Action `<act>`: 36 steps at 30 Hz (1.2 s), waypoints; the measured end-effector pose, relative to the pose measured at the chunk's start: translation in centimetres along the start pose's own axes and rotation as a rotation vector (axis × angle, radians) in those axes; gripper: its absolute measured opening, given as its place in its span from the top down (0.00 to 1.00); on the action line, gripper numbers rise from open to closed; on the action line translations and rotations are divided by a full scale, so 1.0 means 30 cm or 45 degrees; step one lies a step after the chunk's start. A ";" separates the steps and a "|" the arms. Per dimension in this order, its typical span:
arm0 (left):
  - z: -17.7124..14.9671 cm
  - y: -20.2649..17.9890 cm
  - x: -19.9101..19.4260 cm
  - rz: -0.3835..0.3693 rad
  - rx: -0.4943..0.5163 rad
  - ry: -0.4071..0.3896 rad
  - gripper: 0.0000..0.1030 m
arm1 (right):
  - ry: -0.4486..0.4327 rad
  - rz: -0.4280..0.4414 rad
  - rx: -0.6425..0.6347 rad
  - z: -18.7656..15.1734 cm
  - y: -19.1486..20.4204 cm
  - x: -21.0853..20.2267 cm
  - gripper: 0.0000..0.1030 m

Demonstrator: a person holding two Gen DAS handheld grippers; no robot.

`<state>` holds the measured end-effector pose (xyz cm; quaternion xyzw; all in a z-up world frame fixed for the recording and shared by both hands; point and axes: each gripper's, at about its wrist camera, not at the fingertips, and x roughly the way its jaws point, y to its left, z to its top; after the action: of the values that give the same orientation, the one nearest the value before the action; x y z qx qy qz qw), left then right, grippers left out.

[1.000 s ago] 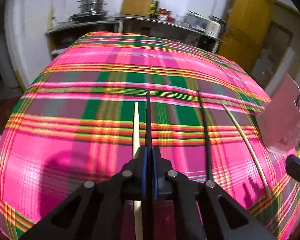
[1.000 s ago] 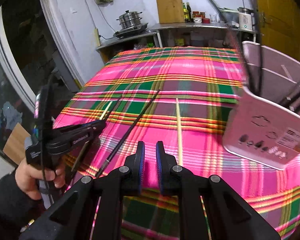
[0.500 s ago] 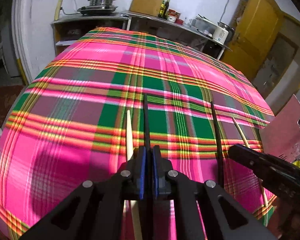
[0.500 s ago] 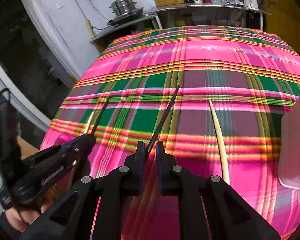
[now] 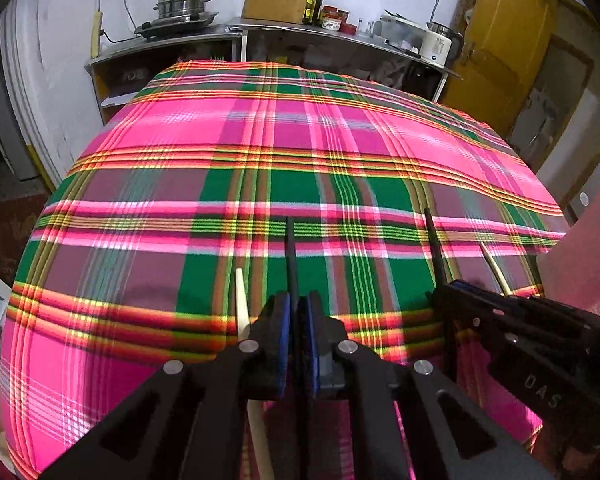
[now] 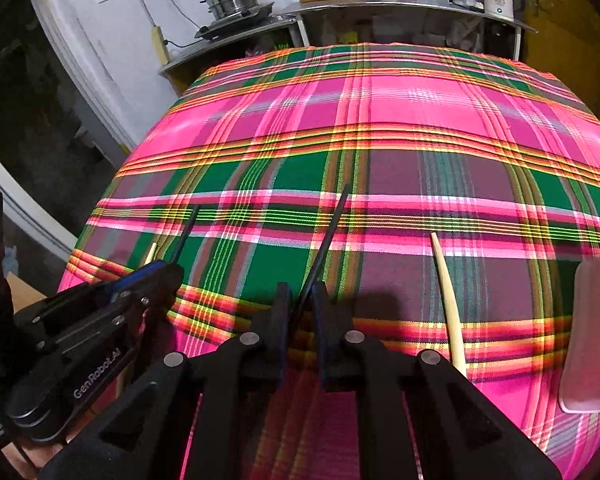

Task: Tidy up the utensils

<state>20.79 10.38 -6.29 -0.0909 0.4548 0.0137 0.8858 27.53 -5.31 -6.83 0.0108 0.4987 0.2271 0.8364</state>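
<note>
My left gripper (image 5: pixel 298 308) is shut on a black chopstick (image 5: pixel 292 252) that lies on the plaid tablecloth (image 5: pixel 220 140) and points away. A pale wooden chopstick (image 5: pixel 240 304) lies just left of it. In the right wrist view, a second black chopstick (image 6: pixel 330 236) runs between the fingers of my right gripper (image 6: pixel 300 300). Its jaws are closing, with a gap still showing beside the stick. The left gripper (image 6: pixel 168 270) sits to the left there, and the right gripper (image 5: pixel 448 296) shows at the right of the left wrist view. Another wooden chopstick (image 6: pixel 448 300) lies to the right.
A pink plastic utensil holder (image 6: pixel 592 340) stands at the right edge of the table, also seen as a pink holder (image 5: pixel 572 264). A person's hand (image 6: pixel 40 452) grips the left tool. Beyond the table are metal shelves with a steamer pot (image 5: pixel 184 0) and a yellow door (image 5: pixel 500 40).
My right gripper came down and leftward onto the second black chopstick, which now lies between its narrowing jaws. The pink holder slid to the right edge. My left gripper kept its grip.
</note>
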 end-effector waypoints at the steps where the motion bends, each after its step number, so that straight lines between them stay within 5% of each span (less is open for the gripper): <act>1: 0.002 0.002 -0.001 -0.005 -0.012 0.003 0.94 | 0.004 0.013 0.001 0.001 -0.005 -0.005 0.91; 11: -0.006 0.016 -0.148 -0.112 -0.092 -0.076 0.95 | -0.083 0.102 -0.047 -0.026 0.028 -0.167 0.95; 24: -0.008 -0.073 -0.452 -0.218 -0.021 -0.241 0.95 | -0.272 0.148 -0.093 -0.066 0.040 -0.472 0.95; 36: -0.052 -0.126 -0.595 -0.274 0.003 -0.307 0.94 | -0.386 0.138 -0.091 -0.141 -0.002 -0.655 0.95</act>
<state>9.49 7.43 7.81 -0.1357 0.3329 -0.0711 0.9304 16.16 -13.93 7.32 0.0422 0.3572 0.2852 0.8884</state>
